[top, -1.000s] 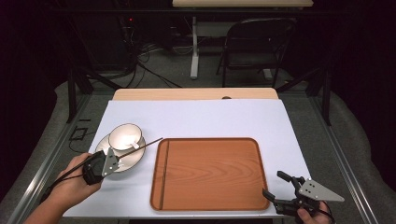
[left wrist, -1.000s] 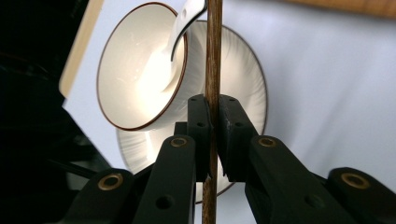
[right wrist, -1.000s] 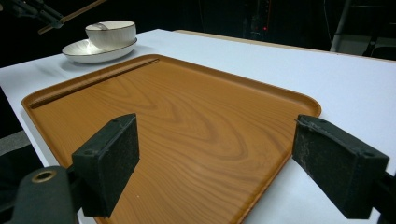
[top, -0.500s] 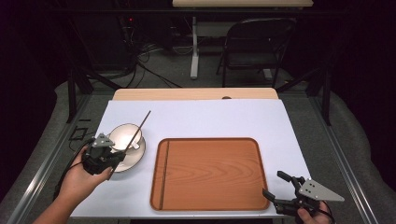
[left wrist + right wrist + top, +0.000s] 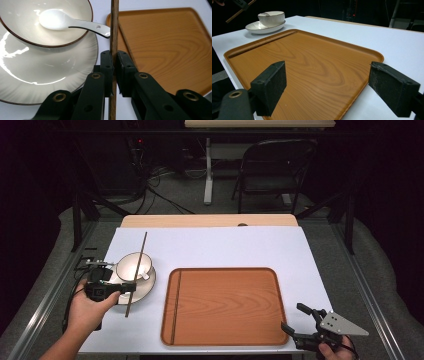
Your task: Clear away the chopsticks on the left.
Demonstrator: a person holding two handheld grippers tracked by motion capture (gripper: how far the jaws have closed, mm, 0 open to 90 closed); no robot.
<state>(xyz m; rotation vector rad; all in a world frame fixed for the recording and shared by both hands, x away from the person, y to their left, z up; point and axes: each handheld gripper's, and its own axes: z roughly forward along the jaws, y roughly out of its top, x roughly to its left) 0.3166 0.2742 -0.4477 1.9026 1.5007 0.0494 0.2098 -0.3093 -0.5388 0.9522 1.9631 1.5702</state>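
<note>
A: Looking down from the high view: white table [image 5: 225, 245], dark room, folding chair [image 5: 272, 170] behind. Left gripper [image 5: 125, 287] near the left edge?

B: Yep, left gripper view: pinching a chopstick [image 5: 114, 27] beside the bowl [image 5: 30, 32]. Right gripper view: right gripper [image 5: 327, 82] spread over the tray [image 5: 312, 62].

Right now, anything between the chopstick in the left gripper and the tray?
Nothing visible. The left gripper is shut on the chopstick, held over the bowl and plate. The tray lies just beside them, one chopstick already along its near edge; its surface is otherwise bare.
</note>
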